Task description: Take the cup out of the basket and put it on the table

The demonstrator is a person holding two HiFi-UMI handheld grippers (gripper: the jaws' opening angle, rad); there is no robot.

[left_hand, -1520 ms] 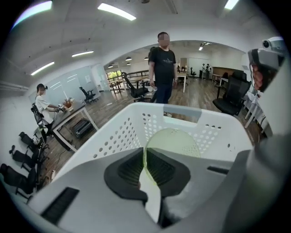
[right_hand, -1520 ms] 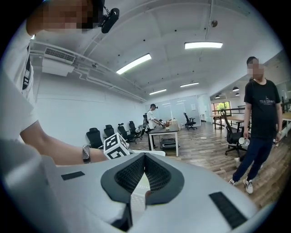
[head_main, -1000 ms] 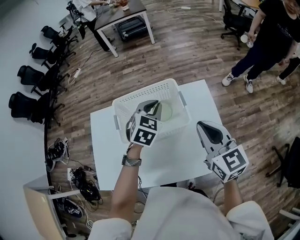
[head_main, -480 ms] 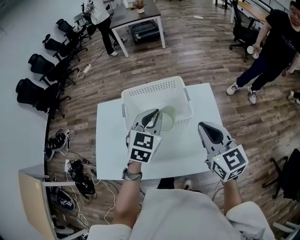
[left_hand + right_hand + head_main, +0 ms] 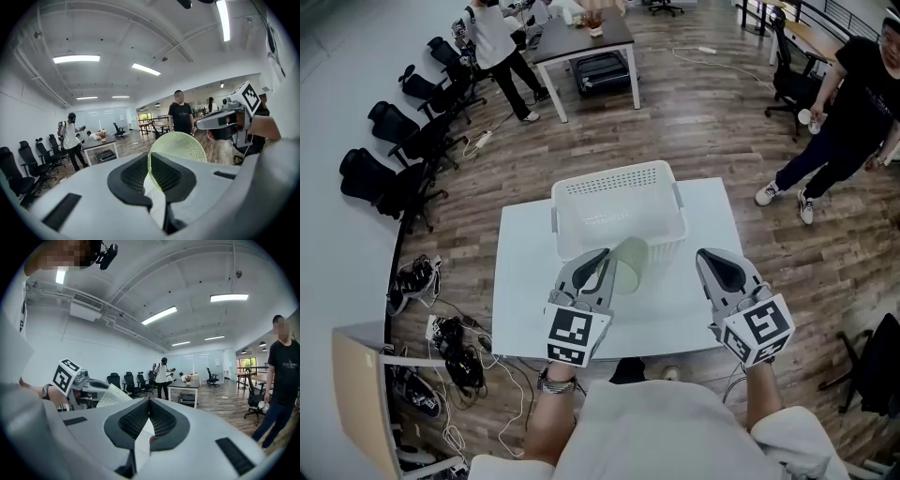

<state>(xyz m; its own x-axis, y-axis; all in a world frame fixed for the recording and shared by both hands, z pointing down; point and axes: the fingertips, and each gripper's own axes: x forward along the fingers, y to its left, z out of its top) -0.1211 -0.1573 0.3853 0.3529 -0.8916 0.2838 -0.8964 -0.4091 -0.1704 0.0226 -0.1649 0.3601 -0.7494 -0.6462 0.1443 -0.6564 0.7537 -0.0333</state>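
Left gripper (image 5: 602,264) fingers clamp the green cup (image 5: 630,263) by its rim. The cup juts past the fingertips, seemingly just clear of the basket (image 5: 619,181), above the table (image 5: 517,300). Right gripper (image 5: 713,259) fingers are pressed together, empty, beside the cup.

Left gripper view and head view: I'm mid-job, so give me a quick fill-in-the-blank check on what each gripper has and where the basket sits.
1. The left gripper is shut on the pale green ____.
2. The right gripper, its jaws together, holds ____.
3. The white basket stands on the white ____.

Missing words: cup; nothing; table.
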